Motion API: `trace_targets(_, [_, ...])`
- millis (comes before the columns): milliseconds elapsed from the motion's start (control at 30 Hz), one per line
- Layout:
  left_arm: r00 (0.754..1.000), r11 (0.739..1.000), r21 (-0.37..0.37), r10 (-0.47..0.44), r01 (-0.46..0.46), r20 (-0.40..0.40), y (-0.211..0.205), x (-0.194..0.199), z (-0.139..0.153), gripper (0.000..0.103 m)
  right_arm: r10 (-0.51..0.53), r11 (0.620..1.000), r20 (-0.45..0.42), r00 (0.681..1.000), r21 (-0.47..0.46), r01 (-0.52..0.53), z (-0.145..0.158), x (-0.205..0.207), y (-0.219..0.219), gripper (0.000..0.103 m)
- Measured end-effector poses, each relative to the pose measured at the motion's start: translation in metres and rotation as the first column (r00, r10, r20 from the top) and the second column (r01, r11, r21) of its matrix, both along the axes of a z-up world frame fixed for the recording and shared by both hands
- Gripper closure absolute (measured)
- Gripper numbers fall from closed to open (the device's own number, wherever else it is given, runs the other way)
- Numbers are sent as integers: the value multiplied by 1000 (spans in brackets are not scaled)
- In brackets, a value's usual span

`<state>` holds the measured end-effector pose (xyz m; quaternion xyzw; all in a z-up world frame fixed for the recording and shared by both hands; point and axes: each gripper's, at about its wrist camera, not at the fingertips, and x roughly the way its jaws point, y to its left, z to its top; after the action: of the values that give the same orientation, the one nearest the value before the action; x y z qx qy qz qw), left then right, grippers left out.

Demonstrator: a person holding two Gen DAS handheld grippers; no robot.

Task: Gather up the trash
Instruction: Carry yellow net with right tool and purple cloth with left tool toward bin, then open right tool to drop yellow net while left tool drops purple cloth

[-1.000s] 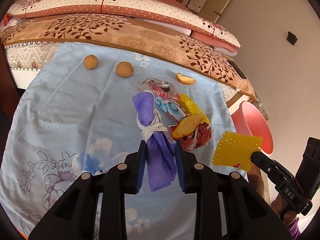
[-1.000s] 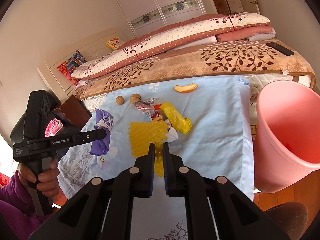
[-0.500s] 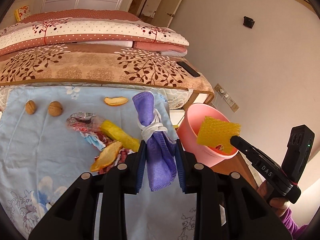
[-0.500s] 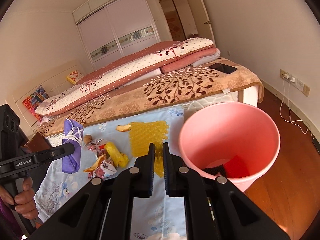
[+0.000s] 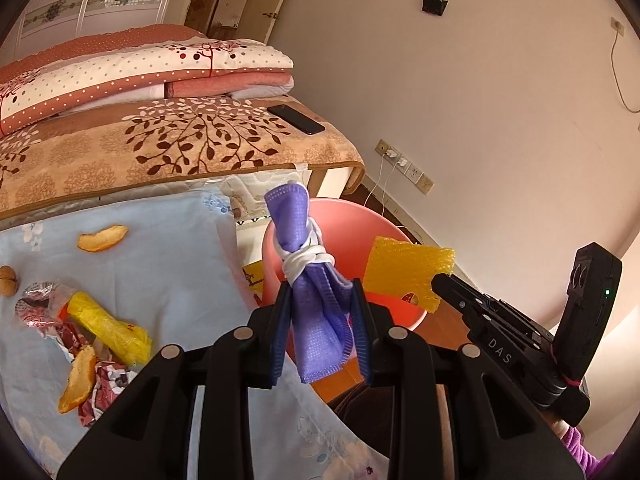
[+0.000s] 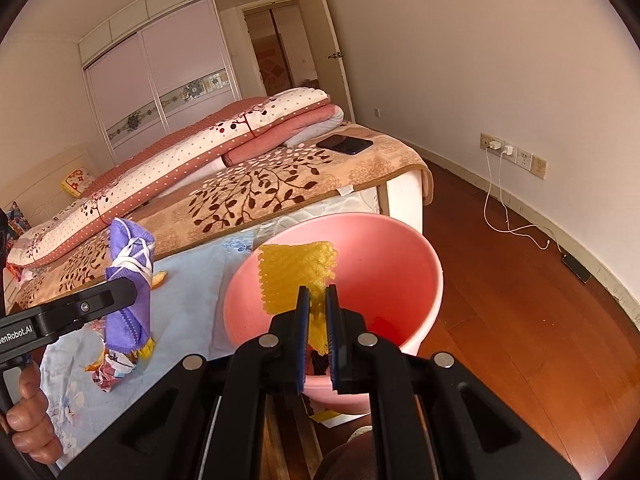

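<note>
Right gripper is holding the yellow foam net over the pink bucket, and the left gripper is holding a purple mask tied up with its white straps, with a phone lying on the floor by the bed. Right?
Not quite. The phone lies on the bed's brown leaf-patterned blanket, not the floor, as the right wrist view shows. The rest holds: the right gripper grips the yellow foam net over the pink bucket, and the left gripper holds the tied purple mask.

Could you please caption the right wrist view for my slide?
Right gripper holds yellow foam mesh over the pink bin; left gripper brings a purple mask.

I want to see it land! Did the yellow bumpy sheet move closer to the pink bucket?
Yes. The yellow bumpy sheet has moved from above the blue cloth to over the pink bucket.
</note>
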<state>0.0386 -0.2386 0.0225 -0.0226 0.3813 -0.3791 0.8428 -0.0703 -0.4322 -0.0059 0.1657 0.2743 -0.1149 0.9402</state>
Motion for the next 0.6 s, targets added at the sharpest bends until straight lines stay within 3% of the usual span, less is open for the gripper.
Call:
trace_targets(433, [998,996,63,-56,57,-31,-55,20,-33,75,-55,998,-38,998,-12,54,-18,7,-21,96])
trace_targets(600, [997,994,95,-59,63,-47,-63,22,-40,69,-65,998,-51,997,-7,65,-24,9,-25,95])
